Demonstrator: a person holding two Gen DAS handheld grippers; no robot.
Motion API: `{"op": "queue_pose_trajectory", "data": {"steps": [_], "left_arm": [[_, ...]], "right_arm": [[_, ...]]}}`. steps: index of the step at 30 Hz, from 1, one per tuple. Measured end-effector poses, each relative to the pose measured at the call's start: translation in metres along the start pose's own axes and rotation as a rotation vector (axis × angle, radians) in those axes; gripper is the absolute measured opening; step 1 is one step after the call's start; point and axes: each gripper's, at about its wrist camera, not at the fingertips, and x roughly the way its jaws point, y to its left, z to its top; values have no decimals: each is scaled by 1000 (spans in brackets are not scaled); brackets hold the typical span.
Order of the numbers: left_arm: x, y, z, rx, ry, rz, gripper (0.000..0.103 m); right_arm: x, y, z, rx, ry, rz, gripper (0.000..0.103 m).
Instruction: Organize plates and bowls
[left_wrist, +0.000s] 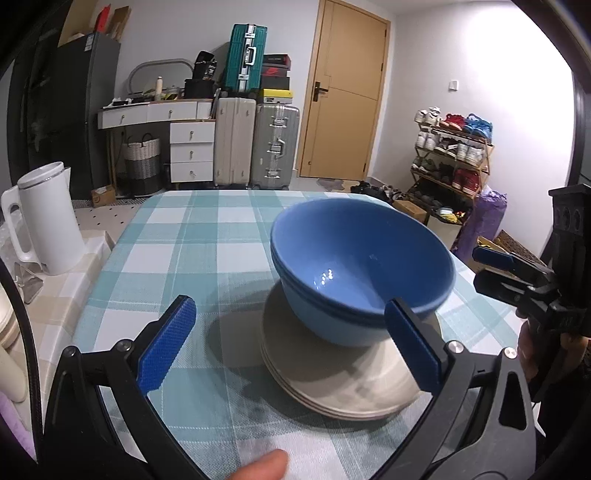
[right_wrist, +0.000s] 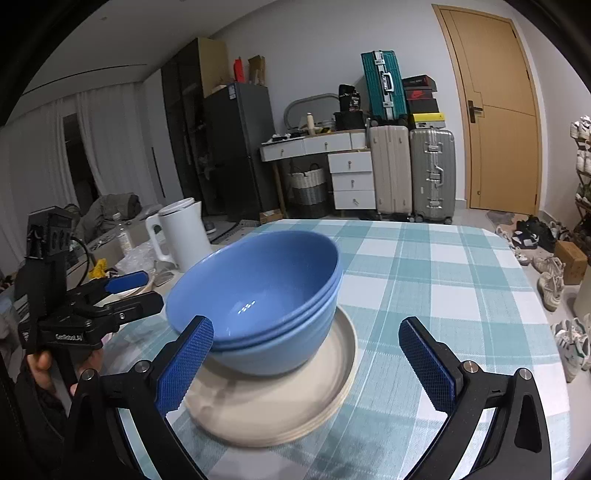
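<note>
Bowls (left_wrist: 364, 266), blue and nested one inside another, sit on a stack of beige plates (left_wrist: 332, 384) near the middle of the worktop (left_wrist: 177, 236), which wears a green and white check cloth. The pile looks tidy already, so the sorting seems close to done, though I cannot say what else lies out of view.

Both look like glazed ceramic: stiff, fairly heavy as a pile, slick on the surface and easy to chip. A bowl is best pinched at the rim, one pad inside and one outside. A plate wants taking by its raised edge, and the nested pieces may slide or cling when lifted.

The left tongs (left_wrist: 291, 347) are spread wide and hold nothing; its right pad (left_wrist: 412, 347) overlaps the near side of the bowls in the left view, but I cannot tell whether it touches. The right tongs (right_wrist: 306, 365) gape wide too, empty, with the plates' near edge between the pads. A white kettle (left_wrist: 48, 221) stands off to the left, well apart.
</note>
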Motion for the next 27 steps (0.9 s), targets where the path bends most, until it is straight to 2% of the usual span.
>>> {"op": "queue_pose_trajectory", "data": {"steps": [5,13,19,27], "left_arm": [[1,0,-17,25,-11,-19,102],[1,-1,-24,63,-68,-33,102],[1,-3,-30,82,-102,-27,102],[3,1,-31,75,-102,-38,102]], "right_arm": [[-8,-1,-16,-14,-28,18,103],[-15,0,-37,-39,-73,58,103],[-16,2,-42,-67,-95,71,103],[-20,-5,-45,-59,-132,66,103]]}}
